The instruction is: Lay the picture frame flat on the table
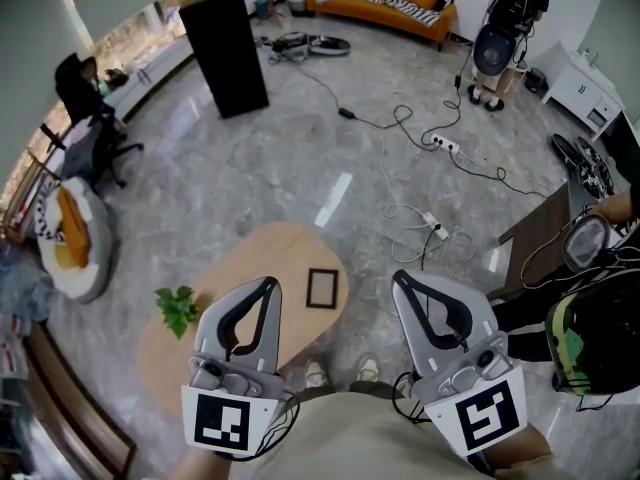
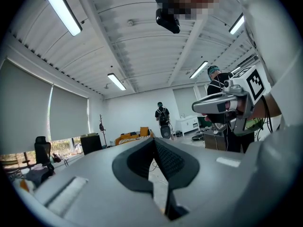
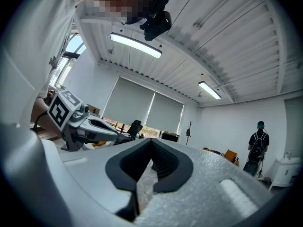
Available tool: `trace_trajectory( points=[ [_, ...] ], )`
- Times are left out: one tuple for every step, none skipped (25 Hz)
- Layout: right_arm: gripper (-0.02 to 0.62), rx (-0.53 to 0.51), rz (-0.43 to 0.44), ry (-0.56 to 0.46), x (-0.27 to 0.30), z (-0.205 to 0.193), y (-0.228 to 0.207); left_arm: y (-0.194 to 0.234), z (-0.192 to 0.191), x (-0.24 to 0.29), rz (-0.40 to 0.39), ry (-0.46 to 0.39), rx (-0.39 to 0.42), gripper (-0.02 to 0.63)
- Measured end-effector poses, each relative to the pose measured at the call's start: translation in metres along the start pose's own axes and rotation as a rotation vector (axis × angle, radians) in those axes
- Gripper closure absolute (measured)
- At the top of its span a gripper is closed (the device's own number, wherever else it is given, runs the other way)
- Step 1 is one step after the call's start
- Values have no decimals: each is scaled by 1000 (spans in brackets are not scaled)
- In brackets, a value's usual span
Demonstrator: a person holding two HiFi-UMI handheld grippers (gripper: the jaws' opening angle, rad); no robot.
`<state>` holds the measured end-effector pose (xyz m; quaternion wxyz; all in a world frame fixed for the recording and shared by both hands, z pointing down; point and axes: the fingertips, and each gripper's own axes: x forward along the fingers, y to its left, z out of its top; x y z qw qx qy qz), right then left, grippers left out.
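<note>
A small dark picture frame (image 1: 322, 287) lies flat on the oval wooden table (image 1: 280, 253), right of its middle. A green plant sprig (image 1: 178, 308) lies at the table's left edge. My left gripper (image 1: 270, 283) is held level above the near part of the table, to the left of the frame, jaws shut and empty. My right gripper (image 1: 400, 277) hangs over the floor to the right of the table, also shut with nothing in it. In the left gripper view my left gripper's (image 2: 154, 140) jaws meet, and the right gripper (image 2: 227, 105) shows beside it. The right gripper view shows my right gripper's (image 3: 151, 140) jaws closed too.
A black cabinet (image 1: 225, 48) and an orange sofa (image 1: 385, 3) stand at the far side. Cables and power strips (image 1: 430, 143) trail across the marble floor. One person (image 1: 510, 28) stands at the back right, another (image 1: 590, 338) sits close on my right. An office chair (image 1: 85, 118) stands at left.
</note>
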<state>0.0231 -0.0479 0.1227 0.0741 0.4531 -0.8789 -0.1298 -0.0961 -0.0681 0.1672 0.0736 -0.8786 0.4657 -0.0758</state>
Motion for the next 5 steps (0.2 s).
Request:
trace_trajectory(
  points=[
    [594,-1,1,0,0,0,-1,-1,1,1,-2,-4,5,586],
    [594,-1,2,0,0,-1,-1,-2,1,1,-4,-7,11,586],
    [594,-1,2,0,0,-1,-2,-3,2,2,-5,-7,17,586],
    [594,-1,3,1,0,-1,-3,-4,2,3,-5,-7,22,586],
    [594,0,3,2,-1,-2,-3,-5,2,3,-6,-7,26,586]
  ],
)
